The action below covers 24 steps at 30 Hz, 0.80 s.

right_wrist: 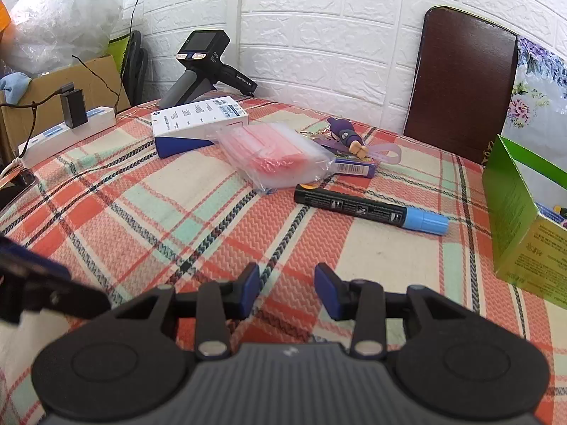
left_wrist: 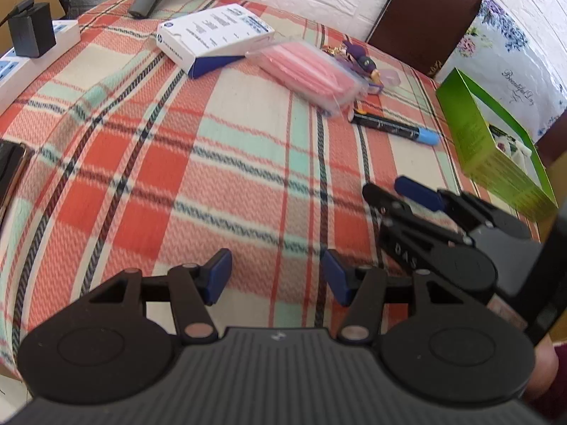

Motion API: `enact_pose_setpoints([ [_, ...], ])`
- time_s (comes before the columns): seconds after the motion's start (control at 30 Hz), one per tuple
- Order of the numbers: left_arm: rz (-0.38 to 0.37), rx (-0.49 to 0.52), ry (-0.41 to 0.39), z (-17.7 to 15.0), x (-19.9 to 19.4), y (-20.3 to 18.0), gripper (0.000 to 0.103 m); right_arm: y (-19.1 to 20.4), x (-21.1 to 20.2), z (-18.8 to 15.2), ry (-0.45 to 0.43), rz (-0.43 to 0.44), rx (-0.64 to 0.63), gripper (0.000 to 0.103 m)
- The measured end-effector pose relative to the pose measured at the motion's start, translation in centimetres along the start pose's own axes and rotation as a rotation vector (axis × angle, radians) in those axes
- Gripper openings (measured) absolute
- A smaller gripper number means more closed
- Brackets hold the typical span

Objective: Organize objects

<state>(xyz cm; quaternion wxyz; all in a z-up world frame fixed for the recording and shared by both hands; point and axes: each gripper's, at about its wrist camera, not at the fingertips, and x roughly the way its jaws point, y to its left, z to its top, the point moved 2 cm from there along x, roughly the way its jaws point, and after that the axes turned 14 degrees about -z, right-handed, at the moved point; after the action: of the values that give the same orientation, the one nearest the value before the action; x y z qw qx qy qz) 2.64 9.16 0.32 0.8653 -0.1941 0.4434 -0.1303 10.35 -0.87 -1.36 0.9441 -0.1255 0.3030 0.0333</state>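
The tabletop (right_wrist: pixel 219 248), under a plaid cloth, carried everything. The green box (right_wrist: pixel 524 233) stood open at its right edge; something small showed inside, too little of it visible to name. The white box (right_wrist: pixel 198 120) lay toward the far left corner, the bag of pink masks (right_wrist: pixel 273 156) leaning against it. The marker (right_wrist: pixel 368 209) lay in front of that bag, between it and the near edge, and the purple keychain figure (right_wrist: pixel 345 134) sat behind it by the far edge.

By my reading the sorting was barely under way: four things were still loose on the cloth, and presumably they belong in the green box.

The marker lay flat, its long axis running roughly along the far edge, blue cap pointing right toward the green box, black end toward the masks.

The left gripper (left_wrist: pixel 276 276) hovered over bare cloth near the front edge, jaws apart and holding nothing. The right gripper (right_wrist: pixel 287 290), just beside it, was likewise parted and empty, short of the marker.
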Motion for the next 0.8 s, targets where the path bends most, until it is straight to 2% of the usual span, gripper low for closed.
enact_pose_setpoints([
  [0.33,-0.014,-0.025,-0.004,-0.04,-0.24,0.88,0.059,0.33,0.02,0.11,-0.004,-0.010,-0.019,0.036],
  [0.8,0.020,-0.031,-0.014,-0.25,-0.40,0.62,0.059,0.31,0.03,0.02,-0.009,-0.002,-0.016,0.036],
])
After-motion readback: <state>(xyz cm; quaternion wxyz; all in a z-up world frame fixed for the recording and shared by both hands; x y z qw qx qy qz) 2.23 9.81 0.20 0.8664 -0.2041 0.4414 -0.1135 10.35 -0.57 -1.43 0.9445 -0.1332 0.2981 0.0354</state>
